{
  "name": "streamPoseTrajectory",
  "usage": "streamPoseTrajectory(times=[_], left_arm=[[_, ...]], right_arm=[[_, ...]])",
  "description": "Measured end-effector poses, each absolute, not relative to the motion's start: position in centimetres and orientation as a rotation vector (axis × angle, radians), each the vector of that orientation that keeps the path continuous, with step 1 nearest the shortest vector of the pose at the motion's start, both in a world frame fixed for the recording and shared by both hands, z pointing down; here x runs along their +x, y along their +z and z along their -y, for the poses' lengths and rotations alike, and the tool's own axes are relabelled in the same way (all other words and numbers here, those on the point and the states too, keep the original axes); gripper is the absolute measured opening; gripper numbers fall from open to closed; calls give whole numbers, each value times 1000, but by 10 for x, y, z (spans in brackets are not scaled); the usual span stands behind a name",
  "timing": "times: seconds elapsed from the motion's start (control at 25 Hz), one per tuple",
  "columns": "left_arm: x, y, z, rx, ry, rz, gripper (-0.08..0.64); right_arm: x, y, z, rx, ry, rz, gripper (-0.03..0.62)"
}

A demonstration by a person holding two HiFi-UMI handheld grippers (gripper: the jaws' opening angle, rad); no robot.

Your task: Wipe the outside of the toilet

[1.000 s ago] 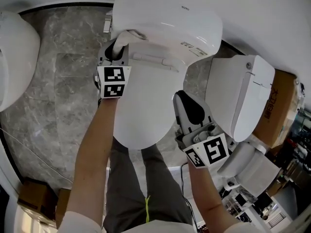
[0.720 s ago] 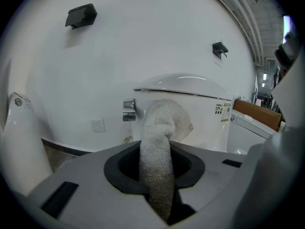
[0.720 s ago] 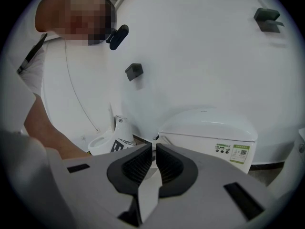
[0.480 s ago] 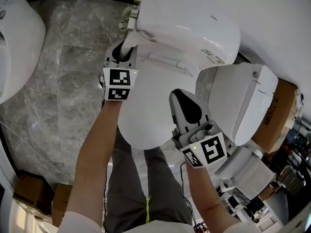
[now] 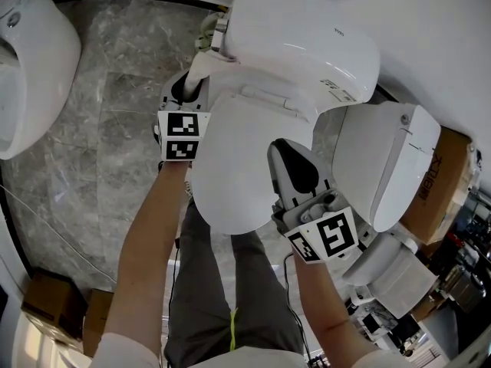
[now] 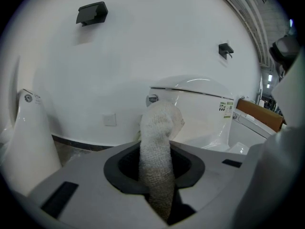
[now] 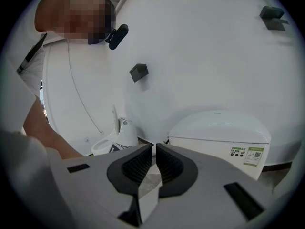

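I think the trick now is to press the white cloth (image 6: 159,128) softly on the toilet (image 5: 230,167) and rub slowly along its side, so it does not slip out. Close to me, my right gripper (image 7: 154,149) hangs beside the lid. Its jaws are shut to a thin crack, with nothing in them. Farther off, my left gripper (image 5: 186,90) has its jaws squeezed on the cloth. The cloth's end seems to touch the toilet's left side, just by the tank (image 5: 307,37).

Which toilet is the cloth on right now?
The middle toilet, lid closed: the left hand-held gripper holds the cloth against its side.
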State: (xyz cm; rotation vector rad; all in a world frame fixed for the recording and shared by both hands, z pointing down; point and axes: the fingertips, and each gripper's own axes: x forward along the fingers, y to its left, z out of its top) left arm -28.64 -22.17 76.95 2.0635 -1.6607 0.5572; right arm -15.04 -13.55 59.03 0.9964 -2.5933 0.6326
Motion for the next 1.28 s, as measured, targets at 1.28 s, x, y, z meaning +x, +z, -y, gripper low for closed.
streamPoseTrajectory(times=[1.28], left_arm=[[-236, 653, 172, 1903, 665, 1749, 107]], right_arm=[[34, 457, 89, 1218, 535, 2622, 48]])
